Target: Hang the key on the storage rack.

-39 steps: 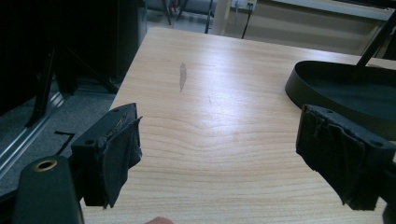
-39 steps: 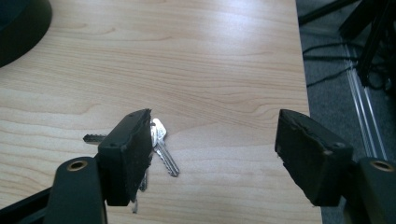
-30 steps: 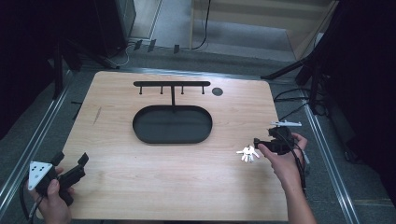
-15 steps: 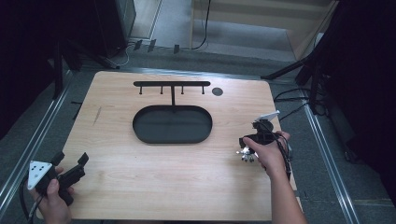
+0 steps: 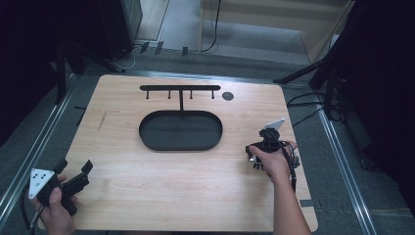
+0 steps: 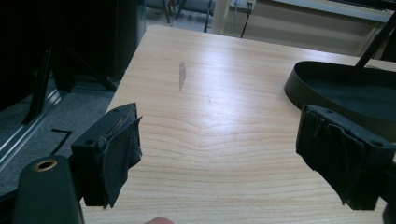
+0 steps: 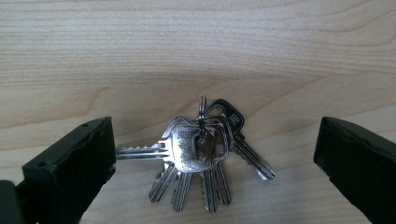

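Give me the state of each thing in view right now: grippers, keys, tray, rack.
Right gripper: open, jaws just widened, pointing down over the keys, not gripping.
Bunch of keys: flat on the table, fanned on its ring, between the jaws.
Left gripper: open, nothing between its jaws.
Black oval tray: looks empty.
Hook rack: upright, nothing on its hooks.

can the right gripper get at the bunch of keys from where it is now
Probably yes. The right gripper has just opened wide, with the bunch of keys lying flat on the table between its jaws, untouched, nothing in the way.
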Demonstrator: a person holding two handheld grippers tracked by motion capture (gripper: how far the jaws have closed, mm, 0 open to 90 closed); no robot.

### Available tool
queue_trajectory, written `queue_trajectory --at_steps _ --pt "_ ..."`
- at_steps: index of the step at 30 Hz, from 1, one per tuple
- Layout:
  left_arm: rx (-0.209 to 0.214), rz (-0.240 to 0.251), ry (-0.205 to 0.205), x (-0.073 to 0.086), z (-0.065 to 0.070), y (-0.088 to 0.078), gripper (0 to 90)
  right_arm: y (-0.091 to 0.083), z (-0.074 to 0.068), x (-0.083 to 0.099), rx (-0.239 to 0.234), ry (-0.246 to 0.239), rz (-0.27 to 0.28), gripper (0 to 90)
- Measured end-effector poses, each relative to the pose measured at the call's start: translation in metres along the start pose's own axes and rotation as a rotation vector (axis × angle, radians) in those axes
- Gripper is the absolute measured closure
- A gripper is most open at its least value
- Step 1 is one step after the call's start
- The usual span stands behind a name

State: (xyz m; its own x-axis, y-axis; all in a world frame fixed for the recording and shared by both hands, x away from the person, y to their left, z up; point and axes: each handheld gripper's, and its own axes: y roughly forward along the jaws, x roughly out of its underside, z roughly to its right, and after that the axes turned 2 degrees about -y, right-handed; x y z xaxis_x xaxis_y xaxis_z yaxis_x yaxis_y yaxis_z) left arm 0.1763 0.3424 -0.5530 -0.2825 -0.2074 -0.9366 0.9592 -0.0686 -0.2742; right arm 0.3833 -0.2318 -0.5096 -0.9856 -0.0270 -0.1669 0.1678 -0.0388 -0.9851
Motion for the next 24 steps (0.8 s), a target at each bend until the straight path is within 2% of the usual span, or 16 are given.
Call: queue_trajectory --at_steps 3,5,8,9,10,11,12,13,18,24 --pt "0.002 0.001 -0.002 0.0 0.0 0.0 14.2 0.005 0.0 0.001 -0.009 0.025 -0.007 1.8" --pt "0.002 0.0 -0.002 0.0 0.0 0.0 14.2 0.006 0.001 0.001 -0.02 0.025 -0.009 3.4" --pt "0.001 0.001 -0.001 0.0 0.0 0.0 14.1 0.005 0.002 0.002 -0.054 0.012 -0.002 10.5" --pt "0.001 0.001 -0.001 0.0 0.0 0.0 14.2 0.003 0.002 0.003 -0.057 0.009 -0.001 14.5" --pt "0.001 0.001 0.002 0.0 0.0 0.0 14.2 0.003 0.002 0.003 -0.057 0.009 -0.001 14.5" --pt "0.0 0.002 0.002 0.0 0.0 0.0 14.2 0.0 0.003 0.003 -0.063 0.004 0.007 23.8" --pt "0.0 0.002 0.002 0.0 0.0 0.0 14.1 0.0 0.003 0.003 -0.063 0.004 0.007 23.8" --pt "0.0 0.001 0.004 0.0 0.0 0.0 14.1 -0.002 0.005 0.004 -0.071 -0.01 0.011 33.2" --pt "-0.001 0.004 0.005 0.0 0.0 0.0 14.1 -0.004 0.012 0.007 -0.084 -0.013 -0.011 40.0" --pt "-0.002 0.002 0.004 0.0 0.0 0.0 14.1 -0.005 0.018 0.011 -0.08 -0.028 -0.045 40.3"
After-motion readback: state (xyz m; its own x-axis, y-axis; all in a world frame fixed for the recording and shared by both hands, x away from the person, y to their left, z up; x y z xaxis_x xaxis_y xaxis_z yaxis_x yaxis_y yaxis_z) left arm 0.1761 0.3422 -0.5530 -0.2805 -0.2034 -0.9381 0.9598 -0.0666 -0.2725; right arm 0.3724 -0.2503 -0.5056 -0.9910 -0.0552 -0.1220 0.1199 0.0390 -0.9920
